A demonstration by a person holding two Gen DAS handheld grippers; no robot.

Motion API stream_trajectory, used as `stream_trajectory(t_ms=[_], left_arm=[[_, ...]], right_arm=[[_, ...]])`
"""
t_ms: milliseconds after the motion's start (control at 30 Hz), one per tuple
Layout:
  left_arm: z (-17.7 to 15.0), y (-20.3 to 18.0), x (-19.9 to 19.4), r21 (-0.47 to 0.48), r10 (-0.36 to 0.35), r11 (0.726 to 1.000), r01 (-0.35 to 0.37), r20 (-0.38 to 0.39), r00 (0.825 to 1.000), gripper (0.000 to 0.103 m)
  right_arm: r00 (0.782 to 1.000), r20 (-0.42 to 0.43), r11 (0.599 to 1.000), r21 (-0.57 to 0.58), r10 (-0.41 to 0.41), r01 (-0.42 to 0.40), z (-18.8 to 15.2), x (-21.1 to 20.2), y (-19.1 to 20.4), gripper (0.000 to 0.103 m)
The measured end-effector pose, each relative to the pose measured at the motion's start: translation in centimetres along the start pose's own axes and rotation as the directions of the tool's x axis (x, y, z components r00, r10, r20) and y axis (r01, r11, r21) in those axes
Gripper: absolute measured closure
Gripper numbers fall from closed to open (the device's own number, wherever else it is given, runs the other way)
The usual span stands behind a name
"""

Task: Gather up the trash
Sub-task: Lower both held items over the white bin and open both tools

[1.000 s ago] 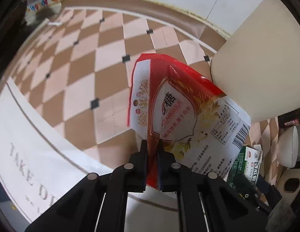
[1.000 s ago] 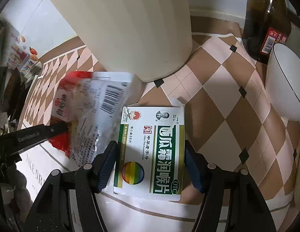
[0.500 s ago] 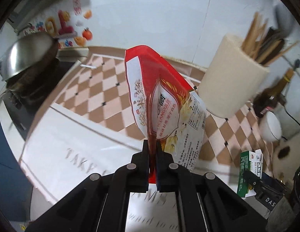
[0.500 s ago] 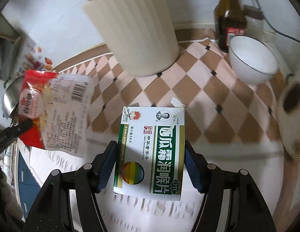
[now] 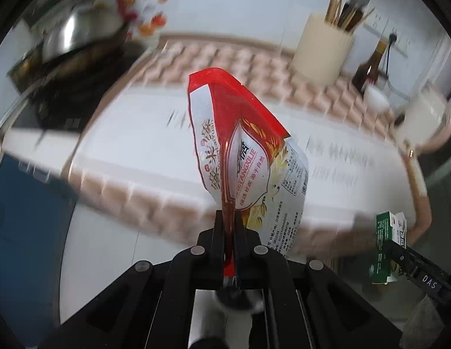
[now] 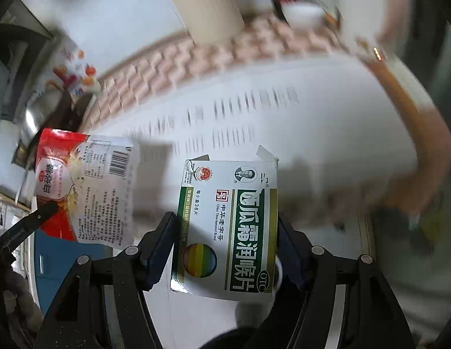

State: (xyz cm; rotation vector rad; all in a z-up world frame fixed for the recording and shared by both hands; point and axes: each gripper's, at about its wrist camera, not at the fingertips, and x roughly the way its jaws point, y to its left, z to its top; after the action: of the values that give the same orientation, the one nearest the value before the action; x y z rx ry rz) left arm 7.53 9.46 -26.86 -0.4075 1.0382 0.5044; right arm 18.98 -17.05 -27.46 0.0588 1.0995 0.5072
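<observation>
My left gripper (image 5: pixel 229 224) is shut on the bottom edge of a red and white snack bag (image 5: pixel 243 157), which stands upright in the air above the counter. The bag also shows at the left of the right wrist view (image 6: pixel 85 186). My right gripper (image 6: pixel 225 232) is shut on a green and white medicine box (image 6: pixel 228 226), held flat between the blue pads. The box also shows at the right edge of the left wrist view (image 5: pixel 388 250). Both grippers are high above the counter.
A cream utensil holder (image 5: pixel 321 49) with chopsticks stands at the back, by a dark bottle (image 5: pixel 368 69) and a white bowl (image 5: pixel 376 99). A white mat (image 6: pixel 283 122) with lettering lies on the checked counter. A steel pot (image 5: pixel 77 35) sits at the left. The background is blurred by motion.
Both grippers have risen and pulled back from the counter with the bag and box still held. The holder, bottle and bowl now look much smaller and farther.
</observation>
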Motion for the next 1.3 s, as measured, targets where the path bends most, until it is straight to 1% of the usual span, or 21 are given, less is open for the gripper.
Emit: stream_trajectory(t_ms=[67,100,167,200,367,400,467,567,700,733,800,833,933,1000,1033,1067,1100,1133,1200,1233,1300], left_arm=[[-2.3,1.0,0.7,0.008,0.0,1.0,0.001,-0.054,0.999,0.101],[-3.6,1.3,1.5,0.018,0.004,1.0,-0.002,-0.083,0.997,0.101],[-6.4,1.6,3.9,0.036,0.011,0.999,-0.006,-0.146,0.989,0.101],[-7.2,1.4,5.1,0.041,0.016,0.999,-0.01,-0.168,0.986,0.101],[-13.2,0.4,14.4,0.041,0.038,0.999,-0.027,-0.313,0.949,0.101],[-14.5,-0.1,17.0,0.052,0.051,0.998,-0.036,-0.34,0.939,0.101],[-17.4,-1.2,23.1,0.076,0.077,0.996,-0.051,-0.396,0.915,0.101],[-21.3,-2.4,31.0,0.113,0.103,0.992,-0.057,-0.46,0.882,0.101],[-26.4,-4.1,43.5,0.121,0.108,0.992,-0.046,-0.574,0.812,0.101],[-27.3,-4.4,45.9,0.114,0.105,0.992,-0.046,-0.593,0.799,0.1],[-28.8,-4.9,49.7,0.092,0.088,0.995,-0.038,-0.629,0.773,0.1],[-29.4,-5.2,51.4,0.079,0.077,0.996,-0.034,-0.643,0.762,0.093],[-30.9,-5.9,53.9,0.085,0.067,0.996,-0.013,-0.68,0.73,0.085],[-31.5,-6.1,54.1,0.066,0.05,0.998,-0.007,-0.683,0.729,0.076],[-31.5,-6.2,53.9,0.06,0.047,0.998,-0.009,-0.68,0.732,0.064],[-31.7,-5.8,53.4,0.055,0.038,0.998,-0.002,-0.672,0.74,0.058],[-31.6,-5.8,53.0,0.049,0.028,0.999,0.005,-0.66,0.751,0.046],[-31.4,-5.5,52.7,0.043,0.026,0.999,0.003,-0.645,0.764,0.029],[-31.0,-5.2,51.6,0.044,0.04,0.999,-0.017,-0.613,0.789,0.01],[-30.9,-5.1,51.1,0.042,0.047,0.999,-0.027,-0.6,0.799,0.002],[-30.5,-5.2,50.1,0.037,0.061,0.998,-0.049,-0.581,0.812,0.001]], right_arm=[[0.998,-0.063,0.999,0.024,-0.02,0.022,-3.8,1.4,-0.7,0.035],[0.996,-0.085,0.999,0.03,-0.031,0.034,-7.1,1.8,-1.5,0.035],[0.991,-0.123,0.998,0.03,-0.056,0.06,-9.4,3.3,-1.9,0.035],[0.987,-0.147,0.996,0.035,-0.072,0.078,-11.7,4.7,-2.9,0.035],[0.962,-0.239,0.989,0.028,-0.135,0.146,-16.2,12.7,-5.4,0.035],[0.957,-0.252,0.988,0.025,-0.144,0.155,-18.4,14.2,-6.5,0.035],[0.947,-0.278,0.985,0.02,-0.159,0.171,-19.6,18.4,-8.2,0.035],[0.936,-0.314,0.984,0.027,-0.157,0.175,-23.3,23.7,-11.4,0.034],[0.927,-0.34,0.985,0.017,-0.158,0.174,-25.9,31.3,-14.1,0.034],[0.924,-0.349,0.985,0.011,-0.156,0.17,-26.3,33.5,-14.7,0.034],[0.919,-0.363,0.986,0.007,-0.153,0.167,-27.3,36.4,-15.6,0.034],[0.915,-0.378,0.987,0.009,-0.145,0.161,-27.9,38.5,-15.9,0.034],[0.905,-0.414,0.99,0.045,-0.1,0.13,-28.5,42.2,-17.0,0.034],[0.897,-0.437,0.992,0.068,-0.064,0.104,-28.9,44.0,-17.5,0.034],[0.893,-0.447,0.993,0.079,-0.041,0.086,-29.2,45.3,-17.7,0.033],[0.888,-0.46,0.994,0.085,-0.026,0.074,-29.1,45.7,-17.5,0.033],[0.881,-0.472,0.994,0.084,-0.022,0.07,-29.0,46.4,-17.3,0.033],[0.876,-0.482,0.994,0.085,-0.015,0.064,-29.0,46.9,-17.1,0.032],[0.86,-0.51,0.994,0.092,0.0,0.054,-29.0,47.7,-16.7,0.031],[0.855,-0.519,0.994,0.092,0.001,0.055,-29.0,48.0,-16.5,0.025],[0.851,-0.524,0.994,0.1,0.013,0.046,-28.9,48.1,-16.3,0.01]])
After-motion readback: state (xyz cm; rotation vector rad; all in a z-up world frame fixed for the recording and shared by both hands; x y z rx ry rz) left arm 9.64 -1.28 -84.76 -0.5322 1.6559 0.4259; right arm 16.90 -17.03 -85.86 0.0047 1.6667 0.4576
